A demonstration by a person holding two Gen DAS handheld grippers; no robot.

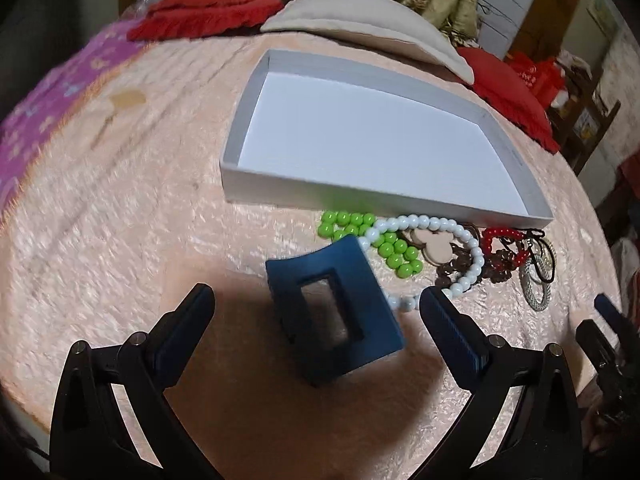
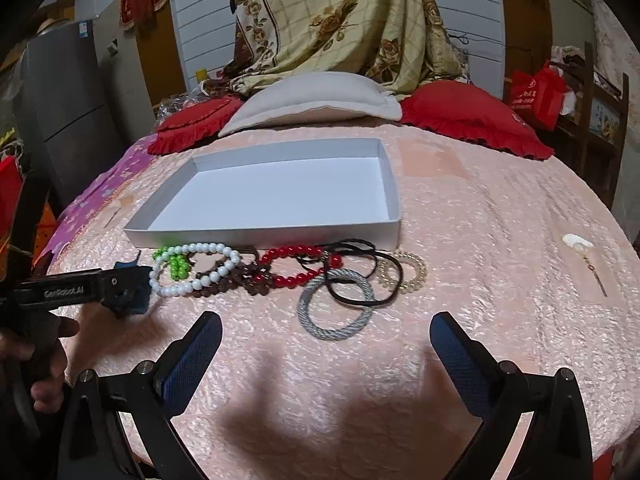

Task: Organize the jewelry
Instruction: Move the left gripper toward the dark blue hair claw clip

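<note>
A white shallow box (image 1: 256, 190) (image 2: 256, 236) lies empty on the pink bedspread. Along its near edge lies a jewelry pile: a green bead bracelet (image 1: 394, 250) (image 2: 175, 266), a white bead necklace (image 1: 472, 258) (image 2: 192, 286), a red bead bracelet (image 1: 500, 236) (image 2: 296, 278), brown beads (image 2: 236, 280), a grey rope ring (image 2: 336, 310), black hair ties (image 2: 356, 276) and a pale bead bracelet (image 2: 408, 274). A dark blue hair claw (image 1: 336, 312) lies between the open fingers of my left gripper (image 1: 316, 300), untouched. My right gripper (image 2: 326, 330) is open and empty, just short of the grey ring.
A beige pillow (image 2: 316, 100) and red cushions (image 2: 468, 118) lie behind the box, with a floral blanket (image 2: 344, 20) above. A small white object (image 2: 578, 242) lies at the right. The bed's edge curves close on both sides.
</note>
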